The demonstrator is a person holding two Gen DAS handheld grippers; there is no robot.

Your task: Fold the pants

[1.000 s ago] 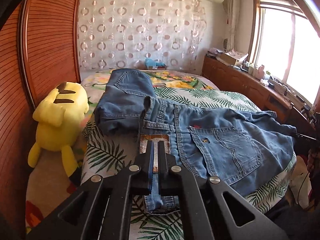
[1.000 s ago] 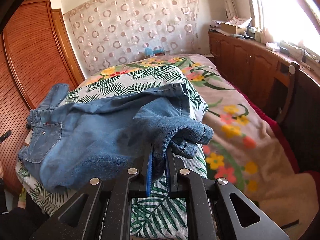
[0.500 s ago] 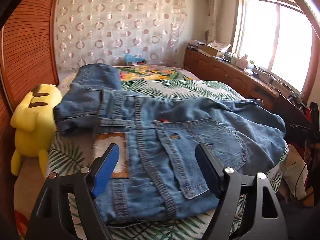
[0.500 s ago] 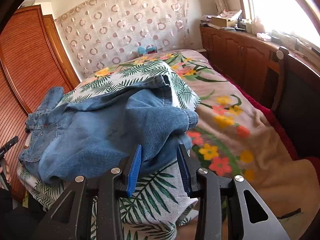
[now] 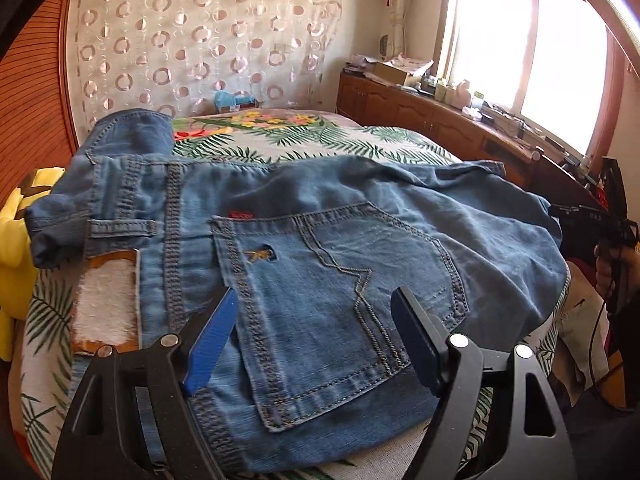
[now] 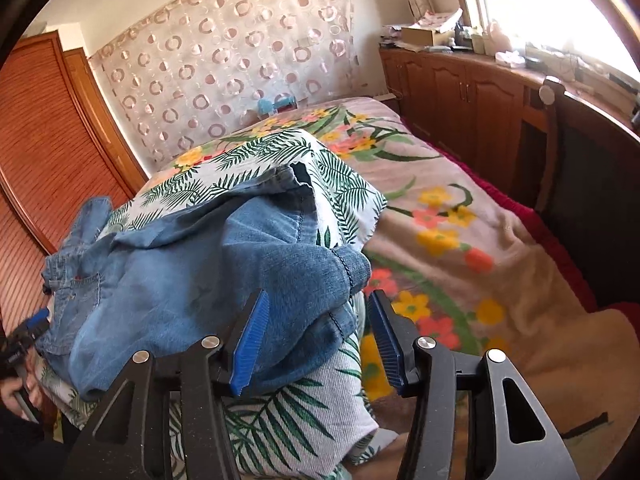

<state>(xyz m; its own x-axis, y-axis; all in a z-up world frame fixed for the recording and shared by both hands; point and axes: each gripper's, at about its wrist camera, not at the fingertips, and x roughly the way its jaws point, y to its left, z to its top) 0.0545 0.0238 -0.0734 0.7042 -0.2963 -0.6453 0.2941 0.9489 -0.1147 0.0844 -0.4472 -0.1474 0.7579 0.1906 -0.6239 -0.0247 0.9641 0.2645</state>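
Blue denim pants (image 5: 320,248) lie rumpled across the palm-print sheet (image 6: 280,408), back pocket up, filling mid-frame. Left gripper (image 5: 316,332) gapes wide above the pocket, gripping nothing. Right gripper (image 6: 316,336), its jaws just opening, brackets the loose leg hem (image 6: 352,268) without pinching.

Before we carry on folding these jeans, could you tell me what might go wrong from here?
1. Both tongs, left and right, are open, the right's jaws having just opened, so nothing holds the jeans; the bunched leg end may slide off the leaf-print cloth it overhangs.
2. The leg layers lie rumpled, so another fold could lock in creases.
3. A careless regrip might pinch the cloth along with the denim.
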